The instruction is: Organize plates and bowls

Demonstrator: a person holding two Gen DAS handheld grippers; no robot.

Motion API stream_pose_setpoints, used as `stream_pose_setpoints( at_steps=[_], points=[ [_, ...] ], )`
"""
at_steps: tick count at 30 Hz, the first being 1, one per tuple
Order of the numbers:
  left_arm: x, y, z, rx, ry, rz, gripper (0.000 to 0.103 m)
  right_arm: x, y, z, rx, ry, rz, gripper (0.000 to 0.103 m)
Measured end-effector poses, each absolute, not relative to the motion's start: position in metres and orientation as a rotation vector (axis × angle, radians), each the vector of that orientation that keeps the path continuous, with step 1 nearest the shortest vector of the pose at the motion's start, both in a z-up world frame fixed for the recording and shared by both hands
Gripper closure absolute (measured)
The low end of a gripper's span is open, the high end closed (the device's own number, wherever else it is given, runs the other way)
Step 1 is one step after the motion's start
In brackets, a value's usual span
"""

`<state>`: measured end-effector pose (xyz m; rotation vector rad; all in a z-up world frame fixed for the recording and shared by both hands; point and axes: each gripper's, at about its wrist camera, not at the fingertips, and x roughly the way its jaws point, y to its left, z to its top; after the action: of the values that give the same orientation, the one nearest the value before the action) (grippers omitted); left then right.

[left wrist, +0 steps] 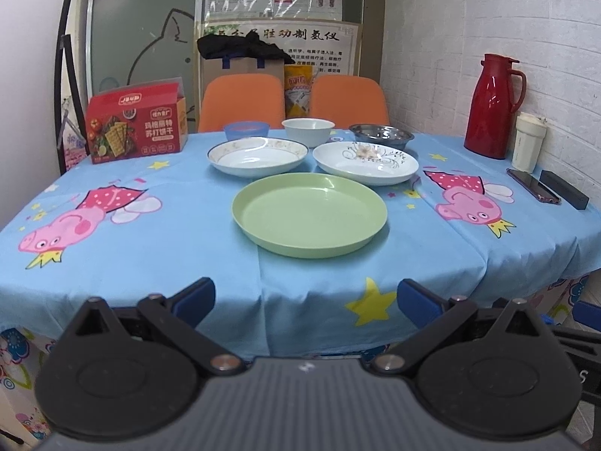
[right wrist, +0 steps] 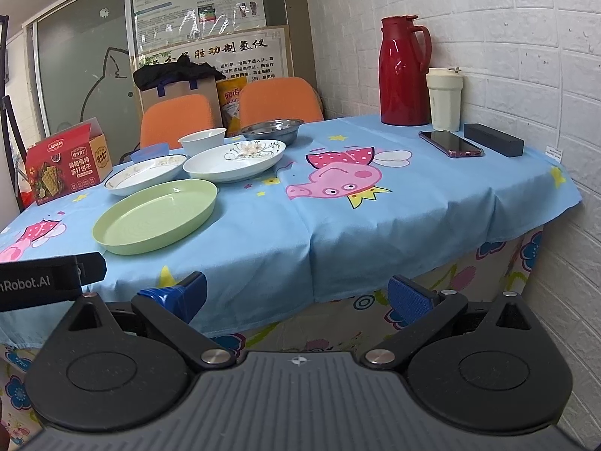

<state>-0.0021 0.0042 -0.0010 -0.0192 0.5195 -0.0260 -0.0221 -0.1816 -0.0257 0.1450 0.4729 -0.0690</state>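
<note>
Dishes fill the middle of the left wrist view: a green plate [left wrist: 309,213] sits at the centre of the frame on the desk [left wrist: 188,255], with a gold-rimmed plate [left wrist: 257,156] just above and left of it and a flowered plate [left wrist: 365,162] above and right. Higher still runs a row of three bowls: a blue bowl [left wrist: 246,129], a white bowl [left wrist: 308,130] and a steel bowl [left wrist: 381,136]. The left tool [left wrist: 306,297] hangs at the bottom of the frame, short of the desk's near edge, its blue pads spread wide and holding nothing. Nothing looks stacked yet, so this reads as the start; the next move likely calls for reaching over the edge to the green plate's near rim.

In the right wrist view the same plates lie at centre left, the green plate [right wrist: 156,216] lowest. The right tool [right wrist: 296,295] at the bottom is also spread and empty, off the desk's front edge. The left tool's black body shows at the left edge. Bare cloth spreads across the centre, giving room to move. At upper right stand a red jug [right wrist: 403,75] and a cup [right wrist: 444,99], with a phone [right wrist: 450,144] and a black box [right wrist: 493,139] beside them, well apart from the dishes. A cracker box [right wrist: 69,161] sits at the left, near the gold-rimmed plate.
</note>
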Motion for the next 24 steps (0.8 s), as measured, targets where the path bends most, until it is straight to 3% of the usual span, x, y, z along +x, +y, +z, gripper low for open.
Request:
stream_pose_setpoints(
  at_steps=[24],
  points=[
    [0.002, 0.0027, -0.0028, -0.023, 0.529, -0.028, 0.0, -0.0208, -0.182, -0.028, 0.152, 0.486, -0.063, 0.013]
  ],
)
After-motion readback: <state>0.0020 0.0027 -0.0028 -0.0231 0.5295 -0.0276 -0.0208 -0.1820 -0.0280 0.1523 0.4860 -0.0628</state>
